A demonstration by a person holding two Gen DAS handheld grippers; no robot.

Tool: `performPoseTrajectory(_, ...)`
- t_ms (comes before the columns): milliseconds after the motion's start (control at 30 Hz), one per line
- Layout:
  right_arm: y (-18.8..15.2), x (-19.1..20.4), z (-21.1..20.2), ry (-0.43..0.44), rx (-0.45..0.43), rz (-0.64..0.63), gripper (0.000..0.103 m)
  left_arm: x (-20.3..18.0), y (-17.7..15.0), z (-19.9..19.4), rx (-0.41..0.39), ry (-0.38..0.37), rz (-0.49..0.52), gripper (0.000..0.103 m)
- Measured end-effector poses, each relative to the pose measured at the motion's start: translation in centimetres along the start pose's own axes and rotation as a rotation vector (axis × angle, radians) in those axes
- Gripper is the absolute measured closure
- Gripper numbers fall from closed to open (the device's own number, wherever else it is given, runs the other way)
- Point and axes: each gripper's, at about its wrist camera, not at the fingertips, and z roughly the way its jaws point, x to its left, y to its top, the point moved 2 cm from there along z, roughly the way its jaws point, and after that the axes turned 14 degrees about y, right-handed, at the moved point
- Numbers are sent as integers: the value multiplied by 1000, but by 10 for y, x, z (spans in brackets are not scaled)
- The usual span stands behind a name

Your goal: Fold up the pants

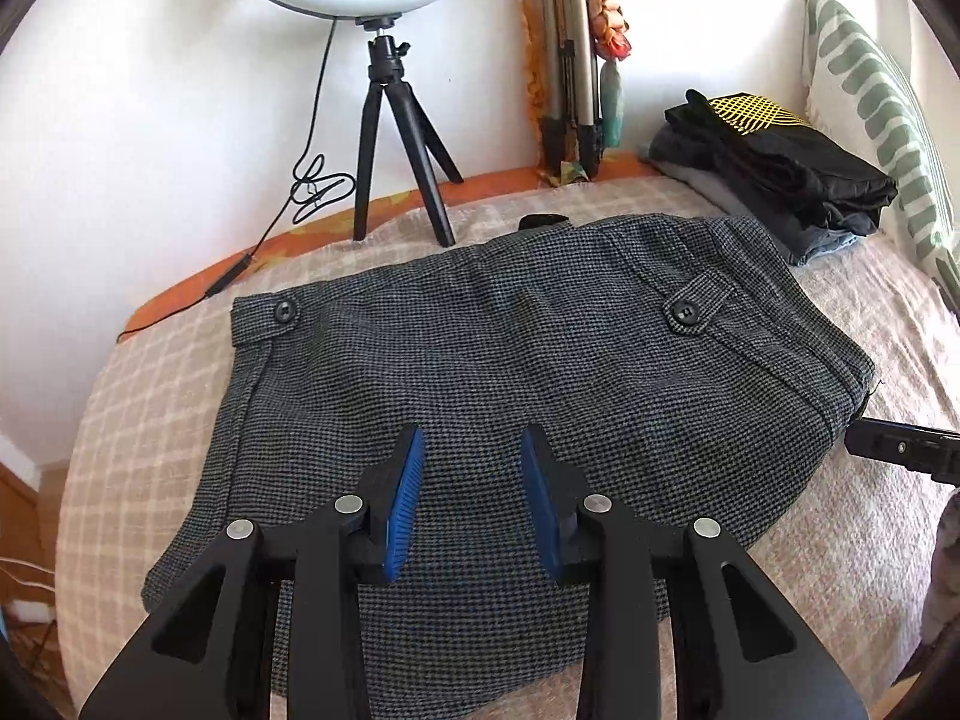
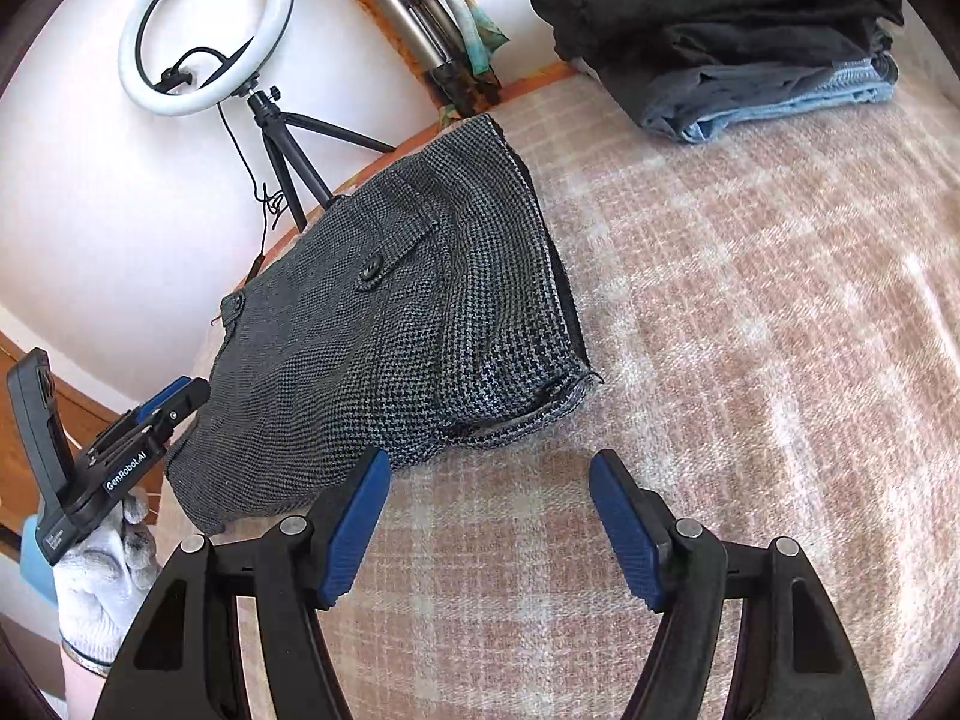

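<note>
The grey houndstooth pants (image 1: 492,372) lie folded into a compact bundle on the checked bedspread (image 1: 144,420), with two buttoned tabs facing up. My left gripper (image 1: 471,450) is open and empty, its blue pads just above the bundle's near part. In the right wrist view the pants (image 2: 396,324) lie left of centre. My right gripper (image 2: 489,468) is open and empty over the bare bedspread (image 2: 750,330), just off the bundle's near corner. The left gripper (image 2: 174,396) shows there at the bundle's left edge, held by a gloved hand.
A stack of folded clothes (image 1: 792,174) with a black and yellow garment on top sits at the back right, also in the right wrist view (image 2: 732,36). A ring light on a black tripod (image 1: 384,138) and a folded silver tripod (image 1: 570,78) stand by the wall. A striped pillow (image 1: 876,108) lies far right.
</note>
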Motion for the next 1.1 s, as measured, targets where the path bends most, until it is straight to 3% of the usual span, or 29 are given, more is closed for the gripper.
performPoseTrajectory(100, 9, -4, 9, 60, -41, 68, 30, -16, 9, 11, 4, -8, 3, 72)
performPoseTrajectory(200, 14, -2, 18, 42, -91, 80, 31, -32, 11, 27, 13, 18, 44, 72)
performPoseTrajectory(267, 18, 0, 23, 21, -113, 79, 38, -38, 7, 38, 35, 27, 68, 72)
performPoseTrajectory(333, 22, -2, 31, 25, -116, 97, 58, -44, 1, 48, 54, 37, 93, 71)
performPoseTrajectory(533, 26, -3, 28, -13, -159, 73, 82, -37, -3, 44, 30, 48, 92, 71)
performPoseTrajectory(733, 37, 36, 17, -41, -199, -67, 87, -5, -6, 23, 5, 78, 9, 71)
performPoseTrajectory(933, 50, 82, 12, -49, -222, -178, 88, -5, -26, 42, 76, 57, 15, 71)
performPoseTrajectory(1000, 54, 98, 14, -56, -220, -220, 88, 1, -22, 40, 94, 50, -2, 71)
performPoseTrajectory(1100, 58, 124, 19, -56, -213, -288, 89, 29, -12, 22, 60, 61, -72, 71)
